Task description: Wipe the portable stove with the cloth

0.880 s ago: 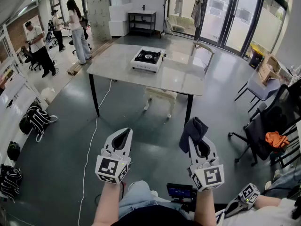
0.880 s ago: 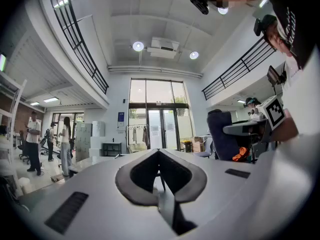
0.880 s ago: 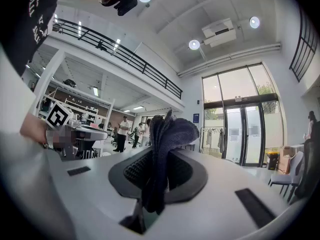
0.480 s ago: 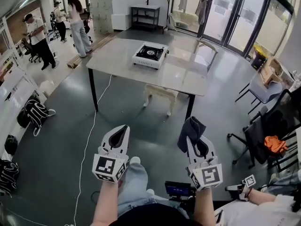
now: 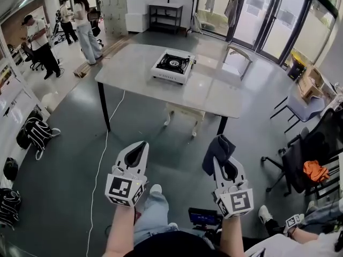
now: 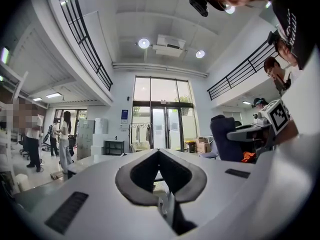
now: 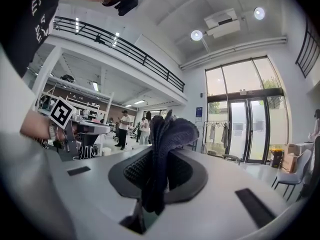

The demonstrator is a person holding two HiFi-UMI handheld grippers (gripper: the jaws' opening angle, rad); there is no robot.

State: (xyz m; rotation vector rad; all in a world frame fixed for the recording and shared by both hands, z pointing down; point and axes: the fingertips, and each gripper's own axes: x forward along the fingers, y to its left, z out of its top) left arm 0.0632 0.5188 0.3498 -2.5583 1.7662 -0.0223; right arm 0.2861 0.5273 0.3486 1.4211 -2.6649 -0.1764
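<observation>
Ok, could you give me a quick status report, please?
Right gripper shut on cloth. Left gripper shut, empty. Portable stove on table ahead, not yet reached. Floor cable to the left.

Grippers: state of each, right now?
Left gripper: shut, nothing between its jaws.
Right gripper: shut on the dark cloth.

The portable stove (image 5: 172, 67) sits on the worktop (image 5: 214, 92); before the worktop hang my left hand-held gripper (image 5: 140, 146) and my right hand-held gripper (image 5: 221, 163), the cloth (image 5: 217, 148) in it.
</observation>
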